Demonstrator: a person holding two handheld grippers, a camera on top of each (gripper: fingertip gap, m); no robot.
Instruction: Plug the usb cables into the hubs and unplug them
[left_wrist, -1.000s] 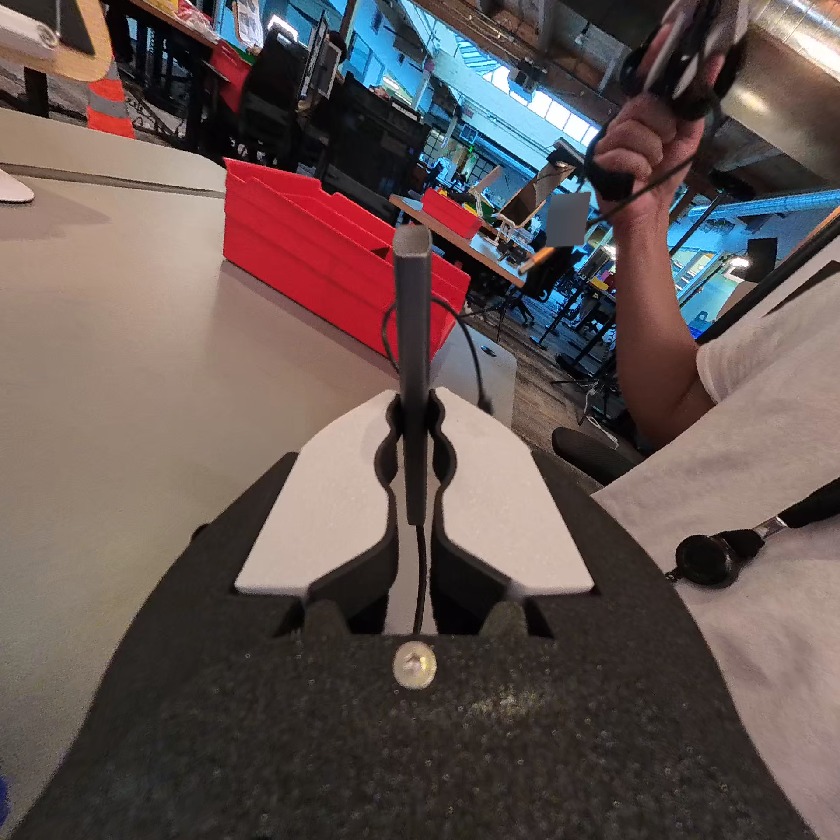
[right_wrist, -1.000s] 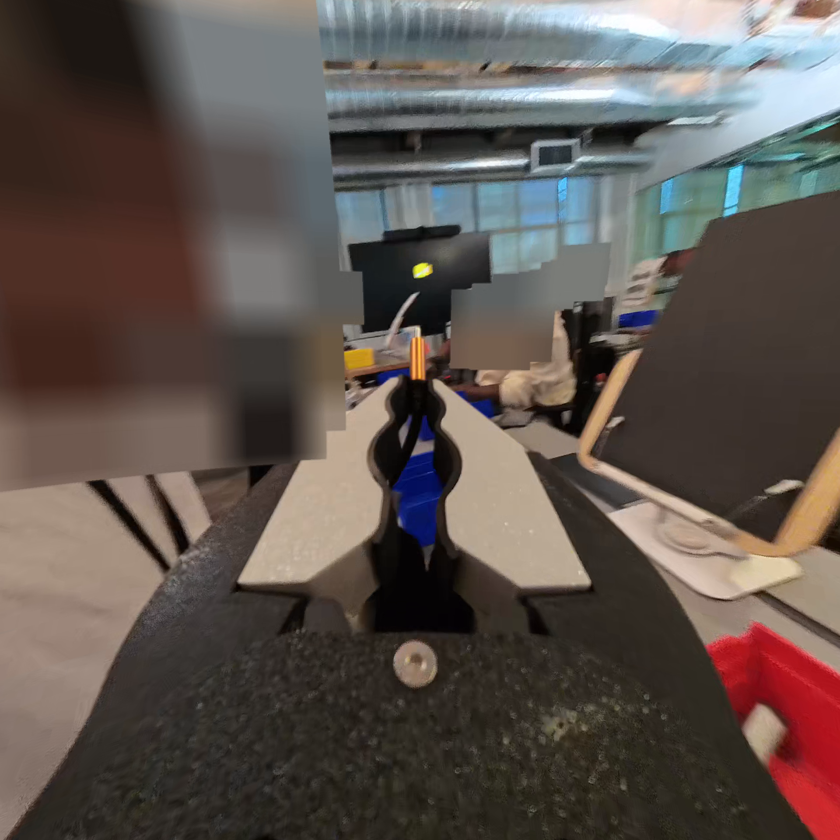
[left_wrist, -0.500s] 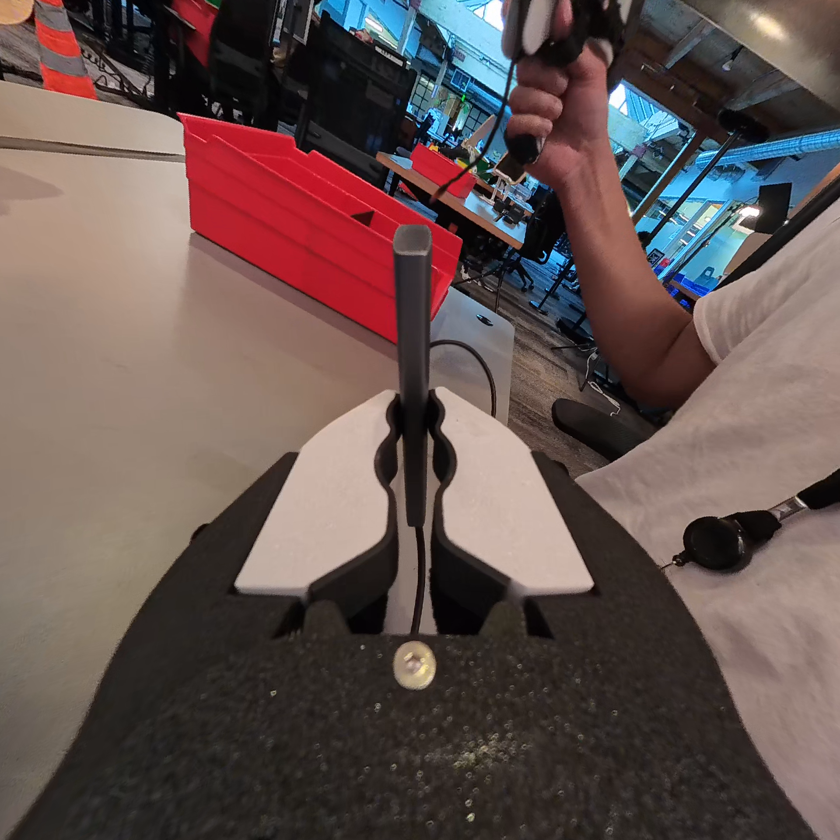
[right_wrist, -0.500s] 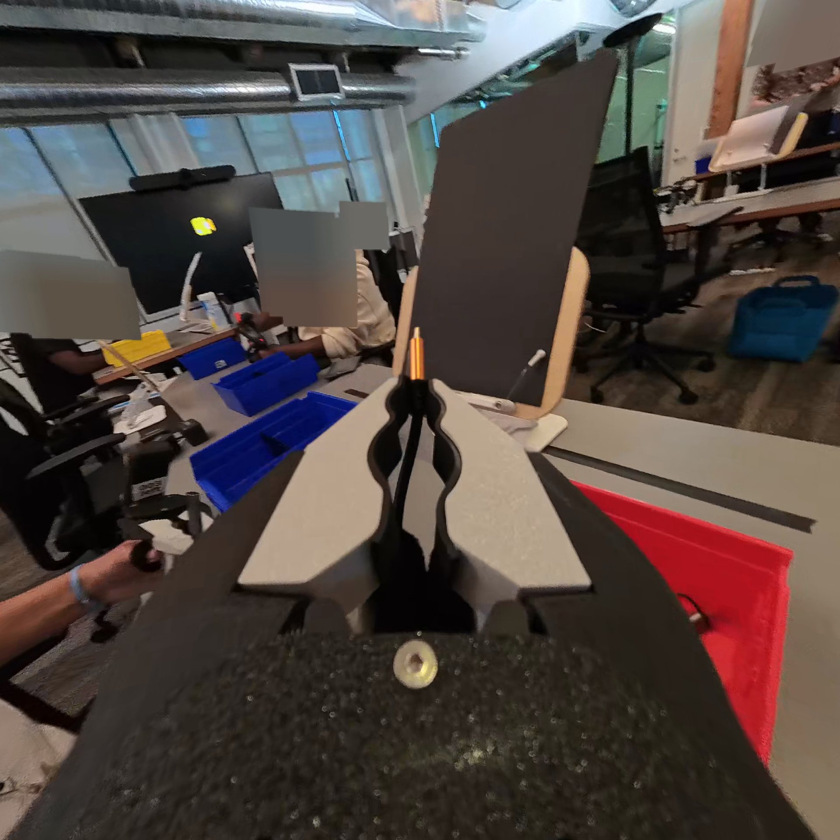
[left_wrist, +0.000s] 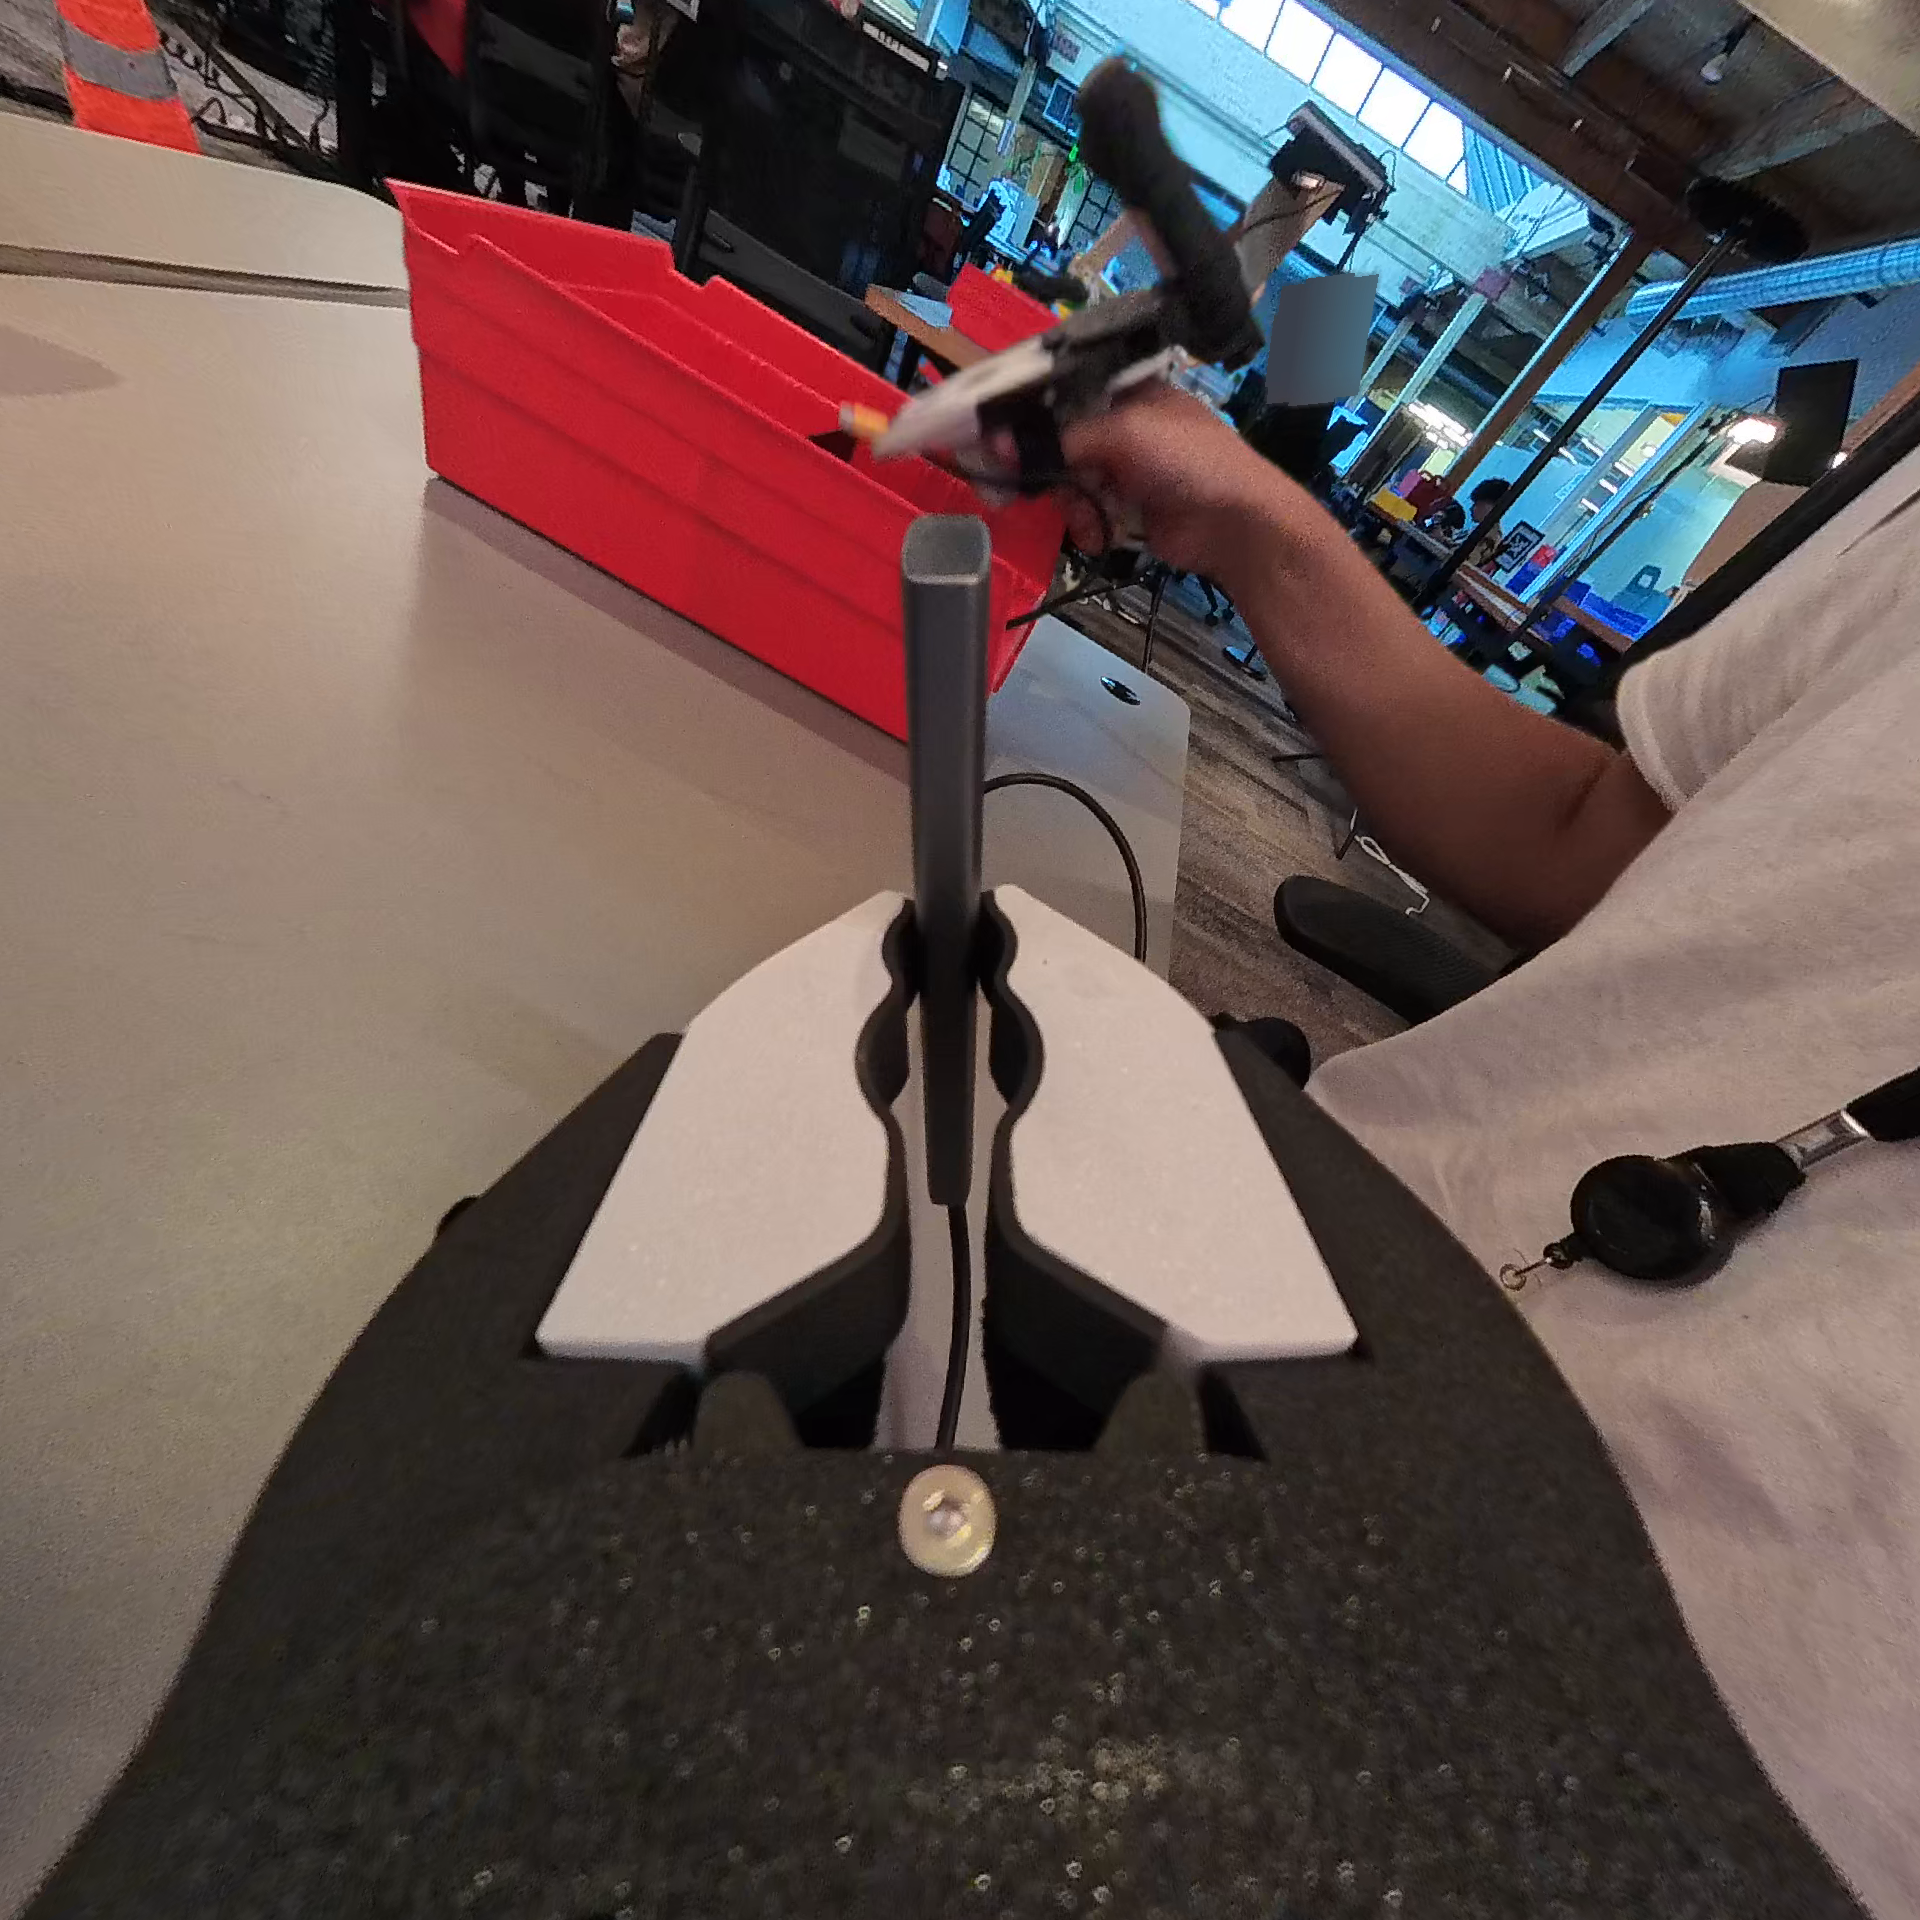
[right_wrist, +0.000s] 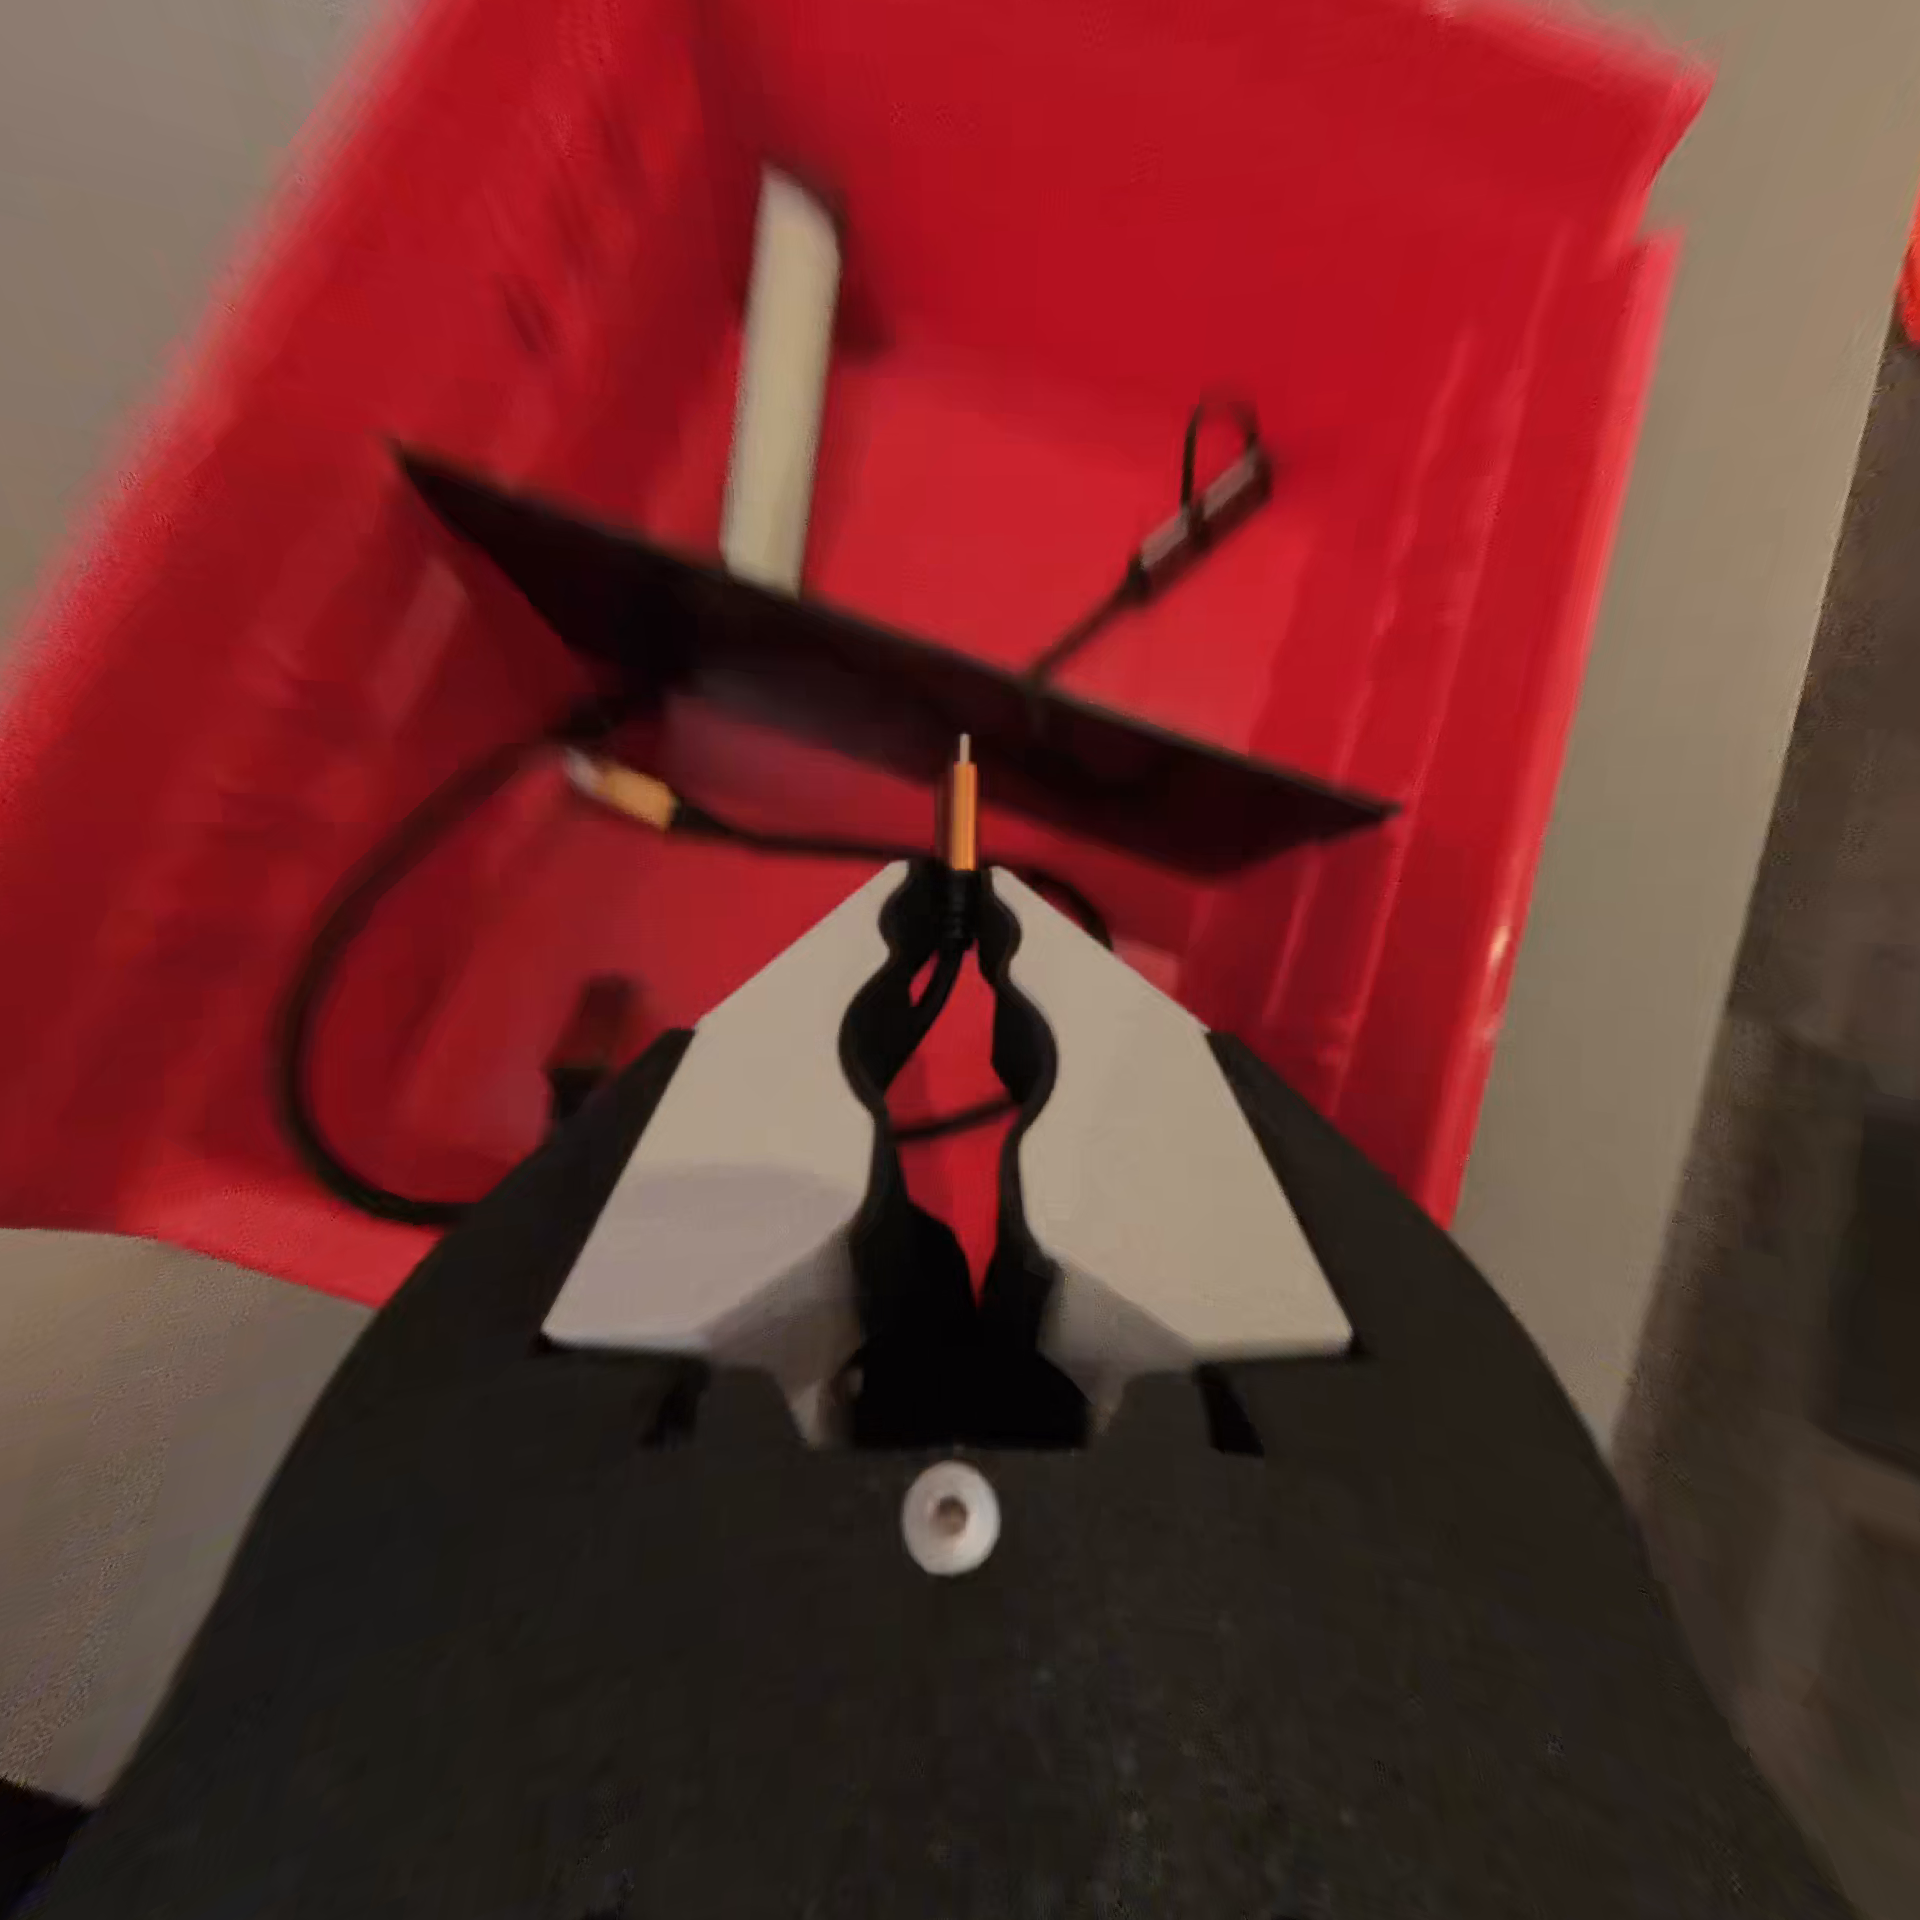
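The hub (left_wrist: 943, 790) I hold is a slim dark grey bar, rigid and light by the look of it, with smooth sides that could slide if the grip slackens; I judge the best hold is low on its body, near the end its thin black lead (left_wrist: 956, 1340) leaves from, and that is where my left gripper (left_wrist: 945, 925) has it, fingers clamped on it, the free end sticking out forward past the tips. The usb cable (right_wrist: 343, 1049) is the opposite: limp and springy, so only its stiff orange plug (right_wrist: 959, 812) is worth pinching. My right gripper (right_wrist: 951, 894) is closed just behind that plug, which juts straight out from the tips. In the left wrist view the right gripper (left_wrist: 935, 416) hangs far and to the right of the hub, well apart from it, over the red bin (left_wrist: 665, 436). The right wrist view is blurred, but the bin (right_wrist: 1403, 436) holds a black divider (right_wrist: 831, 665), a pale bar (right_wrist: 784, 364), another orange plug (right_wrist: 634, 798) and more cable.
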